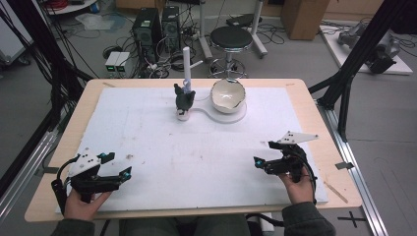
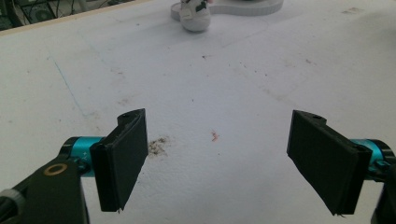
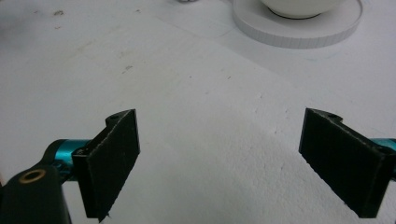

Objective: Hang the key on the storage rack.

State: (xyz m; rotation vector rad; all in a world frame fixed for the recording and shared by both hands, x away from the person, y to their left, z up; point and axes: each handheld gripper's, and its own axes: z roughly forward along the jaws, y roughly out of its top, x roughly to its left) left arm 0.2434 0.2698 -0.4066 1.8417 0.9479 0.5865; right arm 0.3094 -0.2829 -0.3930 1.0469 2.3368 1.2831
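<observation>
A: Starting at the left: the left gripper (image 1: 114, 165) is sitting near the front edge of the white mat (image 1: 147, 147), with the person's hand wrapped round its grip; from here it is reading as a parked, ready posture, well apart from anything to pick up.

B: And its fingers?

A: Released; in the left gripper view the two black pads (image 2: 122, 158) are standing wide apart with only stained mat between them; they are holding nothing and touching nothing.

B: Moving to the middle?

A: The work items are waiting at the far side of the mat: a dark figure (image 1: 185, 100) is sitting against a white upright post (image 1: 187, 63) on a small round foot; just to its right a white bowl (image 1: 228, 96) is resting on a flat white base (image 1: 241, 115); a narrow strip appears to be joining the foot to the base. I judge the post is keeping the figure upright and fixed in place for a grasp.

B: And the right side?

A: The right gripper (image 1: 264, 155) is hovering near the front right of the mat, pointing towards the bowl, which is showing at the top of the right gripper view (image 3: 299, 7); its pads (image 3: 112, 161) are likewise spread wide, grasping nothing; bare mat is lying between them.
</observation>
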